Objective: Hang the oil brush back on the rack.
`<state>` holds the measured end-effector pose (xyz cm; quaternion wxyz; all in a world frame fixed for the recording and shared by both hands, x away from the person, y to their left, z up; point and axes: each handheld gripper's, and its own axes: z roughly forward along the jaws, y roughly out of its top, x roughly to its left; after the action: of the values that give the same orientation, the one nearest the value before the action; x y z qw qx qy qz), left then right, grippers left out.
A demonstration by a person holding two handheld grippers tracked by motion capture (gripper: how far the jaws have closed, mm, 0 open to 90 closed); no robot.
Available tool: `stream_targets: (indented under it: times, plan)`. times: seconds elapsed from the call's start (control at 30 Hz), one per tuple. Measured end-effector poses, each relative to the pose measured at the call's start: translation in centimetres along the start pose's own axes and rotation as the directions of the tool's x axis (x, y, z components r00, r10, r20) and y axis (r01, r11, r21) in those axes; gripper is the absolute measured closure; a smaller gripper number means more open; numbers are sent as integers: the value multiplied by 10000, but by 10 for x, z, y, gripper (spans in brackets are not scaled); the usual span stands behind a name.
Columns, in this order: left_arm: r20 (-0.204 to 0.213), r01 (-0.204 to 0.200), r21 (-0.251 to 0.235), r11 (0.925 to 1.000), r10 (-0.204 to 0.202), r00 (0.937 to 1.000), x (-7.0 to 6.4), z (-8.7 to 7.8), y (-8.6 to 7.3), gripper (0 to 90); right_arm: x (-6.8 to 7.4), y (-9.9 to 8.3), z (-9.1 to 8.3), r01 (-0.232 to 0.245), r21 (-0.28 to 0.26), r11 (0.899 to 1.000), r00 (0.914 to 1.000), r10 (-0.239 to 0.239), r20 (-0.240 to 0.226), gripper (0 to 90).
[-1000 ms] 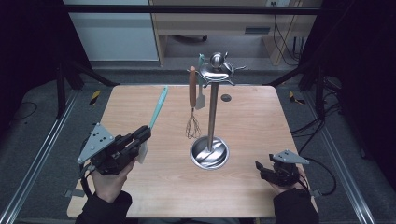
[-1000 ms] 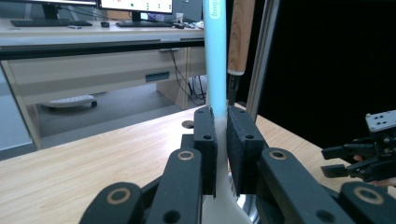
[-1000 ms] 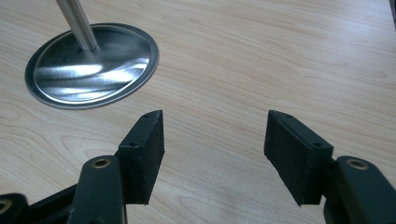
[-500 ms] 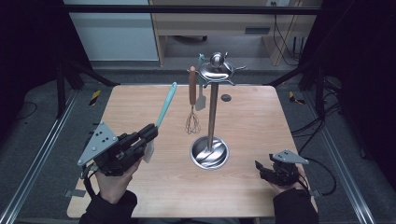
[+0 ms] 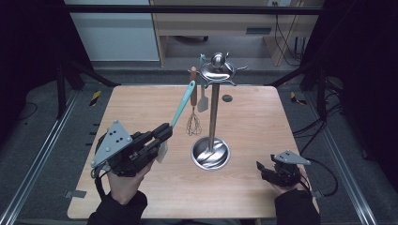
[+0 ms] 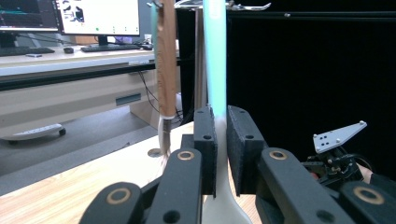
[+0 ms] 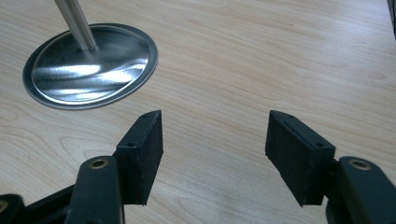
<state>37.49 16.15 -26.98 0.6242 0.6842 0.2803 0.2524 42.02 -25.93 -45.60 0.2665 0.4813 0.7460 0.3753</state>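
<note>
High view: the left gripper [image 5: 162, 135] held a teal-handled spatula [image 5: 183, 105] above the table [image 5: 263, 122], its handle slanting up toward the rack [image 5: 215, 89]. A whisk [image 5: 193, 123] and a second spatula [image 5: 202, 101] hung from the rack's top, between the held handle and the pole. The right gripper [image 5: 260, 169] rested on the table near the front right corner, well apart from the rack's base [image 5: 210, 153].

Left gripper view: the jaws were shut on the spatula [image 6: 215, 70] where the teal handle meets the pale blade; the whisk's wooden handle [image 6: 166, 65] hung just left of it, and the right gripper [image 6: 338, 158] lay beyond.

Right gripper view: the right gripper [image 7: 212, 140] stood wide open and empty over bare wood, the base [image 7: 91, 65] ahead to its left.

Against the earlier frames, the left gripper and spatula had moved right, nearer the rack; the right gripper had stayed put.
</note>
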Motion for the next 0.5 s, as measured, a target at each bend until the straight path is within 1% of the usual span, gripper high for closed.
stream_targets:
  times: [0.1, 0.5]
  plan:
    - [39, -77, 53, 10000, 77, 10000, -3, 3, 1, 821, 0, 0, 0, 0, -4, 10000, 10000, 0, -7, 369]
    - [160, -165, 176, 9997, 163, 9997, -8, 12, 0, 821, 0, 0, 0, 44, -17, 10000, 10000, -44, 0, 369]
